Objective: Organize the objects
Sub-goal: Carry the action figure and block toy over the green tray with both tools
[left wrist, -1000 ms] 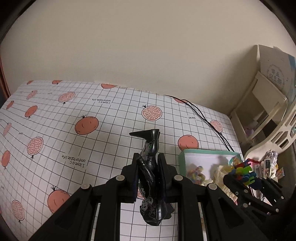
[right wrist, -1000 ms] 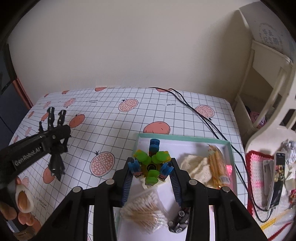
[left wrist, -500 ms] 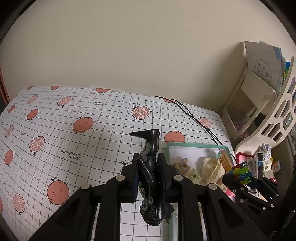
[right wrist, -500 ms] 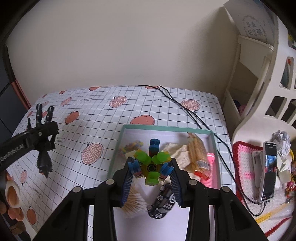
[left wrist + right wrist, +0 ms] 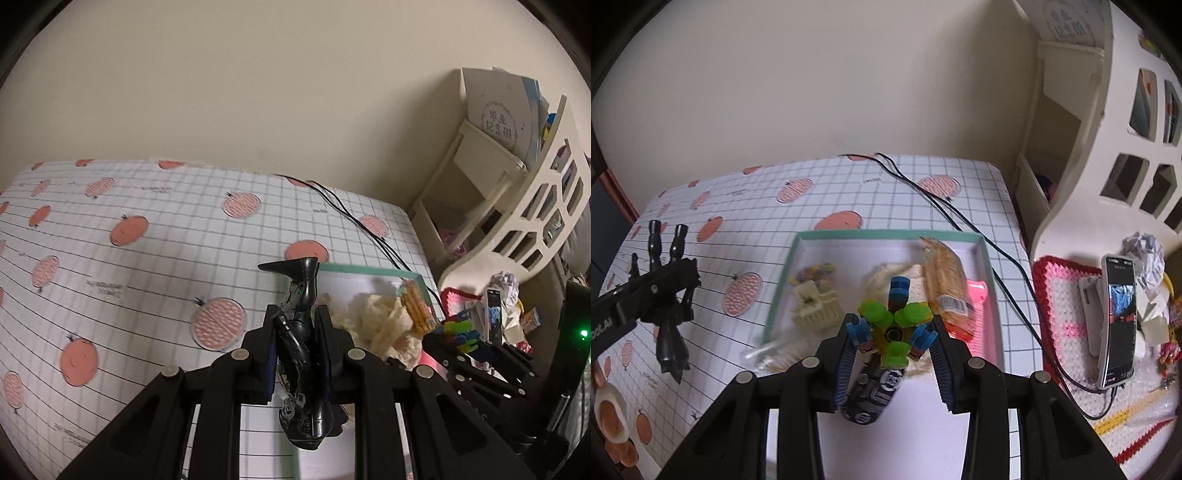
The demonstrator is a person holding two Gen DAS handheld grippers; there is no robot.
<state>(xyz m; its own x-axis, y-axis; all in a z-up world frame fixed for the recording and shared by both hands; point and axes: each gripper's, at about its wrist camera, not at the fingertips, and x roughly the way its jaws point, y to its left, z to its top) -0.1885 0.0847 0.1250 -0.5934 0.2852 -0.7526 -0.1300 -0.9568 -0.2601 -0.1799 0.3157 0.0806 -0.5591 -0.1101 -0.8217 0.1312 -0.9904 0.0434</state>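
Left gripper (image 5: pixel 297 332): squeezing a black toy (image 5: pixel 301 354).
Right gripper (image 5: pixel 895 343): holding a colourful block toy (image 5: pixel 892 321) over the green tray (image 5: pixel 783 280).

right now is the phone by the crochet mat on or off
On: the phone leans upright over the crochet mat, its screen lit with a picture.

Bench (image 5: pixel 923 177): covered with a smooth, faintly sheened printed sheet. Black figurine (image 5: pixel 301 354): glossy moulded plastic. Block toy (image 5: pixel 892 321): matt plastic in green, blue and yellow. Tray (image 5: pixel 890 233): smooth white floor, teal rim. Mat (image 5: pixel 1067 295): rough crocheted yarn. Left hand-held gripper (image 5: pixel 297 332): matt black plastic with metal screw heads.
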